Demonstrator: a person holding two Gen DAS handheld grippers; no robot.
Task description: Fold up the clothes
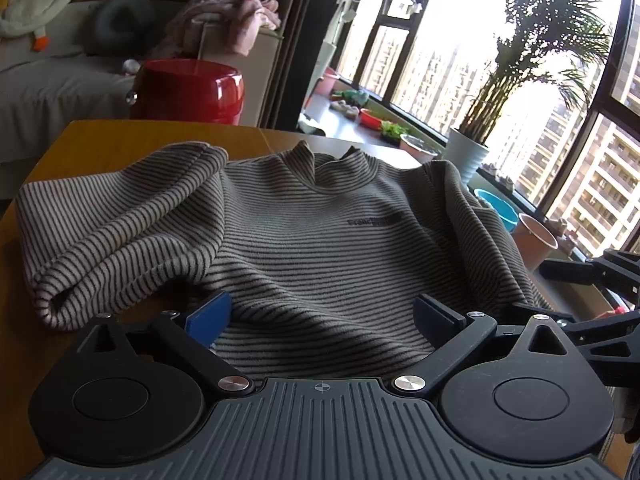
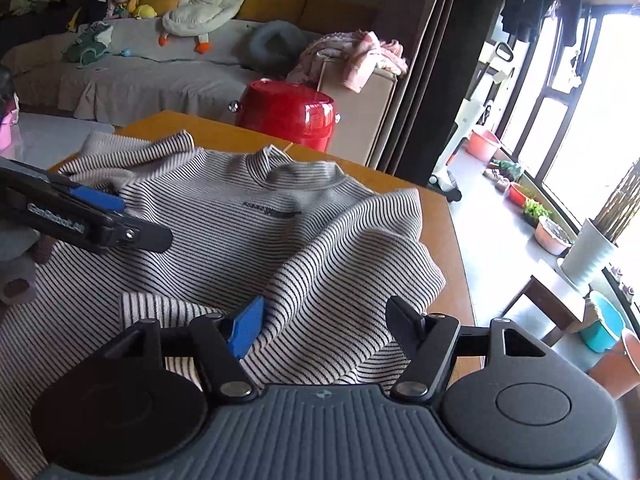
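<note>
Fingers of left gripper (image 1: 322, 318) spread wide over striped sweater (image 1: 320, 240); right gripper (image 2: 326, 330) fingers part-open, gripping nothing.

A red pot (image 2: 290, 114) stood beyond the worktop (image 1: 120, 140) — behind it a grey sofa (image 2: 160, 76) bearing a white goose toy (image 2: 204, 4); a potted palm (image 1: 472, 148) stood by the window (image 1: 440, 60).

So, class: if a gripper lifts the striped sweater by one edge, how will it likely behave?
The striped sweater will probably droop: it already lies in soft folds. Its ribbed knit looks grippy, so the left gripper is unlikely to slip. It probably drags across the wooden table rather than slides.
</note>
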